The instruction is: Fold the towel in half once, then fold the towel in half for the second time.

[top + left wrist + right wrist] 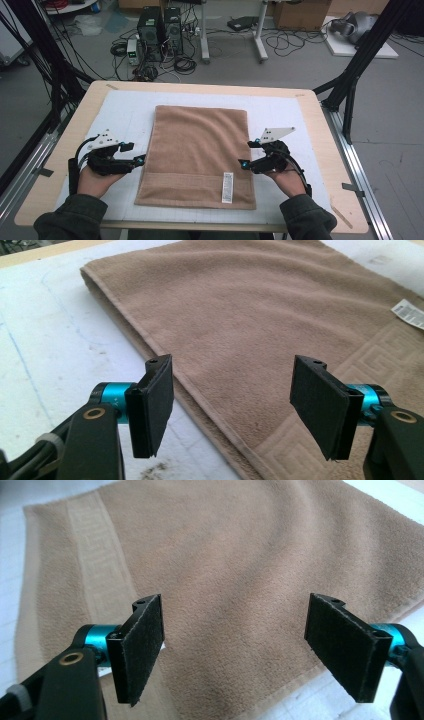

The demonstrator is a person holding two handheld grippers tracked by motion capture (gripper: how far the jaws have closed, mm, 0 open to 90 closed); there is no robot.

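A folded tan towel (pixel 200 150) lies flat on the white mat, with a white care label (pixel 228 187) near its front right corner. My left gripper (pixel 138 159) hovers at the towel's left edge, jaws open and nothing between them. In the left gripper view the towel (pixel 260 315) and its hemmed edge run beneath the open gripper (pixel 235 405). My right gripper (pixel 247 155) is at the towel's right edge, also open and empty. The right gripper view looks over the towel (pixel 225 570) with its patterned border, past the gripper (pixel 240 650).
The white mat (pixel 125 110) covers a light wooden table (pixel 325 150). Black frame posts (pixel 355 75) rise at the table's right and left. Computer towers (pixel 160 32), cables and boxes sit on the floor beyond the far edge.
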